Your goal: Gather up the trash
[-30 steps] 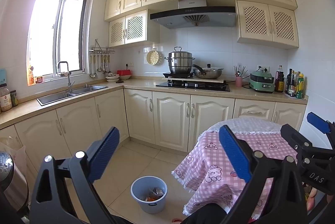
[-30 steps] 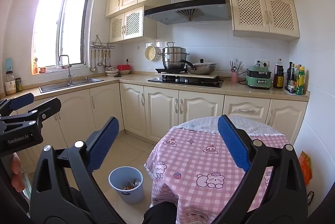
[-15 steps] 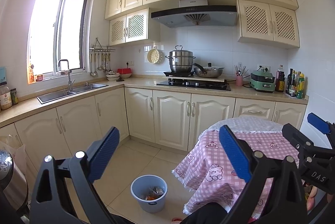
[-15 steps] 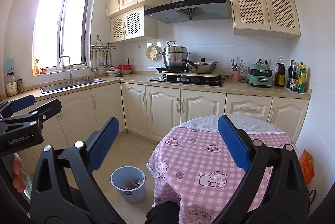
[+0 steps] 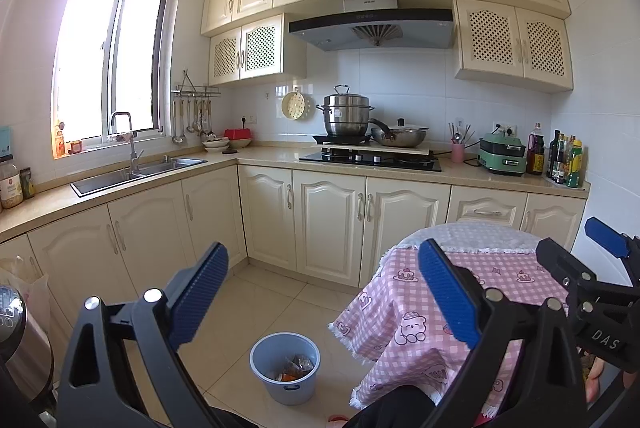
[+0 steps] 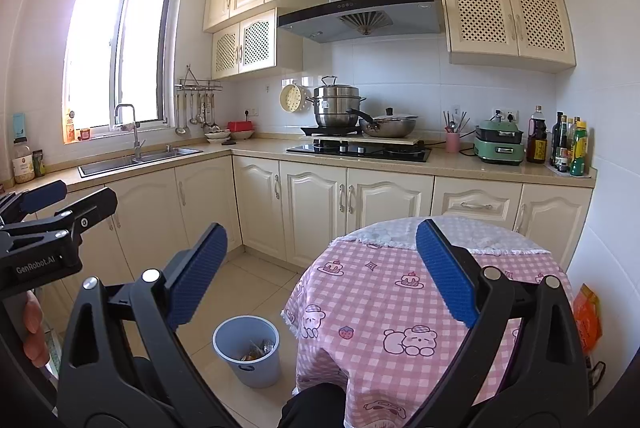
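A light blue trash bin [image 5: 285, 368] stands on the tiled floor left of the round table, with several wrappers inside; it also shows in the right wrist view [image 6: 247, 350]. My left gripper [image 5: 324, 292] is open and empty, held high above the bin. My right gripper [image 6: 322, 274] is open and empty, above the table's left edge. The round table with a pink checked cloth [image 6: 384, 304] carries no loose trash that I can see. The right gripper's side shows in the left wrist view [image 5: 592, 292].
Cream cabinets and a counter [image 5: 460, 173] run along the back and left walls, with a sink [image 5: 136, 171], a hob with pots [image 5: 372, 155] and bottles [image 5: 564, 159]. An orange packet [image 6: 587, 316] lies right of the table. A metal appliance [image 5: 16, 344] is at the far left.
Both grippers drifted slightly; the view shifted a little, with the table and bin sliding slightly right in the right wrist view. Both grippers stayed open and empty.
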Motion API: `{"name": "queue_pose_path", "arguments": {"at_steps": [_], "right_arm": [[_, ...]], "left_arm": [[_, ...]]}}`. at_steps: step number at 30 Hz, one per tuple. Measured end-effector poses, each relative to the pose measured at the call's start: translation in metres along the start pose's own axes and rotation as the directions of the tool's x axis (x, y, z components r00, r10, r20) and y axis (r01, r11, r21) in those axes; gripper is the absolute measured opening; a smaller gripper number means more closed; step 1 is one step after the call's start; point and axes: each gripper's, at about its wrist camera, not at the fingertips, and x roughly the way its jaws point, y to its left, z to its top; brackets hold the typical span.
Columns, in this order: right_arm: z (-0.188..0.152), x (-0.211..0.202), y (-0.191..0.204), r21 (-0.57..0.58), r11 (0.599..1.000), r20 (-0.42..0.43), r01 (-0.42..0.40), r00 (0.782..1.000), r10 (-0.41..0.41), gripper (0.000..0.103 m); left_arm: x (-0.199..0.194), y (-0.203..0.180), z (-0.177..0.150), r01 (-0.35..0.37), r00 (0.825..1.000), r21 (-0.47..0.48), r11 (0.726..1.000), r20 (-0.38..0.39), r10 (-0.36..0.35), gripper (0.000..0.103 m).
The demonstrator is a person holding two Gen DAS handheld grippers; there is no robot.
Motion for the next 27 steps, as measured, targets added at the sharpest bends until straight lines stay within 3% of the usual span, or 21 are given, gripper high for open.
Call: {"name": "queue_pose_path", "arguments": {"at_steps": [27], "right_arm": [[-0.007,0.0029,0.0014,0.001,1.0,-0.012,-0.01,1.0,0.01,0.094]], "left_arm": [[0.0056,0.0041,-0.0053,0.003,1.0,0.006,1.0,-0.009,-0.003,0.094]]}}
